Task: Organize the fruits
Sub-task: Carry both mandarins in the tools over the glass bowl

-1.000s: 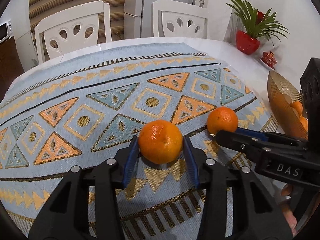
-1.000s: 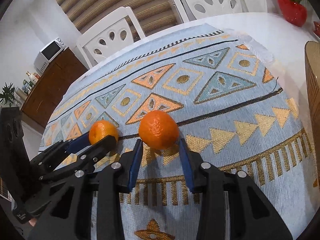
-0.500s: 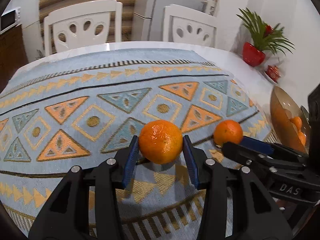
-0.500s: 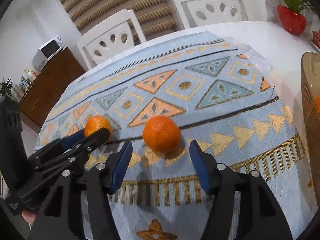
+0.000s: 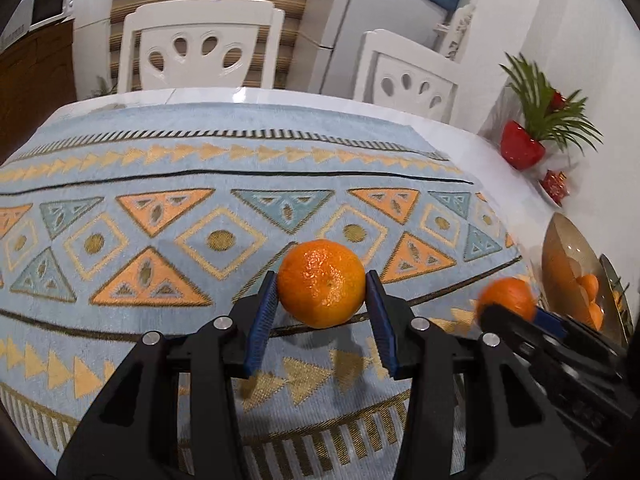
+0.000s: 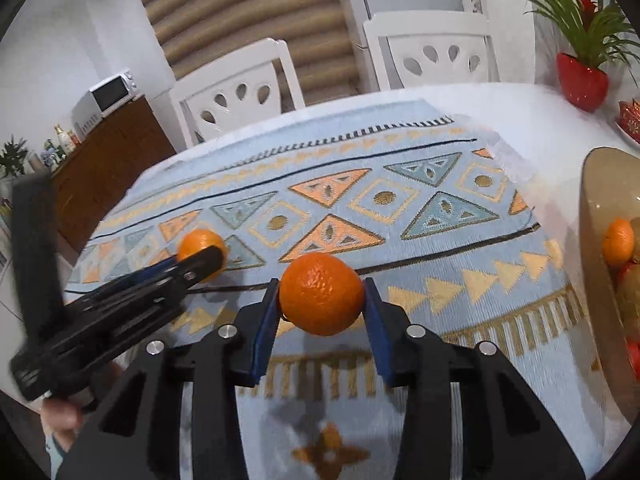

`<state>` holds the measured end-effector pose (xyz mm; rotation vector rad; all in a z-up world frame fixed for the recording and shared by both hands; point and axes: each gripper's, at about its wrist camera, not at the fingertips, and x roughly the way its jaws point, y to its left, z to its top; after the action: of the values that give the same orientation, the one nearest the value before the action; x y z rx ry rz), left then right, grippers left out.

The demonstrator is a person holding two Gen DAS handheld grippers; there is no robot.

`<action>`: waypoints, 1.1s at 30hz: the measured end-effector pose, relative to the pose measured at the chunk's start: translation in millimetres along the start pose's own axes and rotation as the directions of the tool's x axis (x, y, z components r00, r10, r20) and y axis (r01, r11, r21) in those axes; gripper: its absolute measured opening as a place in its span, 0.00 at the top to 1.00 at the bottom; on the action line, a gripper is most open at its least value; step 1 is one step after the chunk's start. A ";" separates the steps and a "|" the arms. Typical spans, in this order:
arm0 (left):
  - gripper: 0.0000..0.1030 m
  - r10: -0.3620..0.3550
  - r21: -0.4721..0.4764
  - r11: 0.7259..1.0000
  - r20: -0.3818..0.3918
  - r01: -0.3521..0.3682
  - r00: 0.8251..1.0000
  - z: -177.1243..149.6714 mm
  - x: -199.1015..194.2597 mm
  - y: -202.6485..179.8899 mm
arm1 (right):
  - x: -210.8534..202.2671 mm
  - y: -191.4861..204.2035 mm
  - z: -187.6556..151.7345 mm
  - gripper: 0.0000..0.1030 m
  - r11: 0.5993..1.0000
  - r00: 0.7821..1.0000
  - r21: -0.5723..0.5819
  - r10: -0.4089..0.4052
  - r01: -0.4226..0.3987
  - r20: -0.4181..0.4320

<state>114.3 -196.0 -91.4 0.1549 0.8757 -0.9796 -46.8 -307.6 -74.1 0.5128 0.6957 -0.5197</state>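
My left gripper [image 5: 322, 282] is shut on an orange [image 5: 322, 284], held a little above the patterned blue cloth [image 5: 224, 160]. My right gripper [image 6: 321, 286] is shut on a second orange [image 6: 320, 292], also just off the cloth. Each gripper shows in the other's view: the right one's orange [image 5: 508, 296] sits at the right of the left wrist view, and the left one's orange [image 6: 200, 242] at the left of the right wrist view. A golden bowl [image 6: 592, 208] at the table's right edge holds an orange [image 6: 618, 240] and other fruit.
Two white chairs [image 5: 200, 44] stand behind the table. A red pot with a plant [image 5: 522, 150] and a small red ornament [image 5: 554, 184] sit on the white tabletop at the far right. A hand [image 6: 60, 420] holds the left gripper's handle.
The right gripper's jaws, wide apart around its orange half a second ago, have shut on it. Both grippers have risen with their oranges, and the bowl now looms nearer on the right.
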 end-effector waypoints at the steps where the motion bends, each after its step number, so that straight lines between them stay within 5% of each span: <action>1: 0.58 -0.003 -0.010 1.000 -0.007 0.003 1.000 0.0 -1.1 0.4 | -5.0 0.0 -2.0 0.61 1.000 1.000 -0.005 0.002 -0.002 0.002; 7: 0.58 -0.010 0.022 1.000 -0.017 0.011 1.000 -1.3 -22.5 -31.0 | -54.2 -24.7 -12.4 0.62 1.000 1.000 0.012 -0.017 0.017 0.000; 14: 0.58 -0.169 0.216 0.964 0.055 0.153 0.984 2.7 -61.7 -149.9 | -144.5 -85.0 13.0 0.61 0.988 0.980 0.108 -0.125 0.109 0.154; 19: 0.58 -0.248 0.307 0.924 0.020 0.230 0.969 3.9 -56.9 -222.4 | -182.8 -139.9 43.7 0.61 0.961 0.955 0.192 -0.232 0.197 0.185; 26: 0.58 -0.189 0.391 0.900 -0.051 0.194 0.981 -11.5 -11.3 -280.6 | -166.5 -205.1 60.4 0.61 0.861 0.879 0.292 -0.463 0.417 0.112; 29: 0.58 -0.178 0.406 0.892 -0.092 0.200 0.980 -16.4 6.8 -290.1 | -151.7 -230.4 58.8 0.61 0.851 0.897 0.347 -0.439 0.395 0.056; 33: 0.58 -0.174 0.403 0.891 -0.123 0.209 0.977 -17.4 25.2 -294.5 | -137.3 -246.3 55.1 0.61 0.818 0.878 0.368 -0.479 0.442 0.010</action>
<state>-117.9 -373.8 -45.2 0.4824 0.7577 -1.3482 -258.9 -489.1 -6.0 0.6529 0.6289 -1.1409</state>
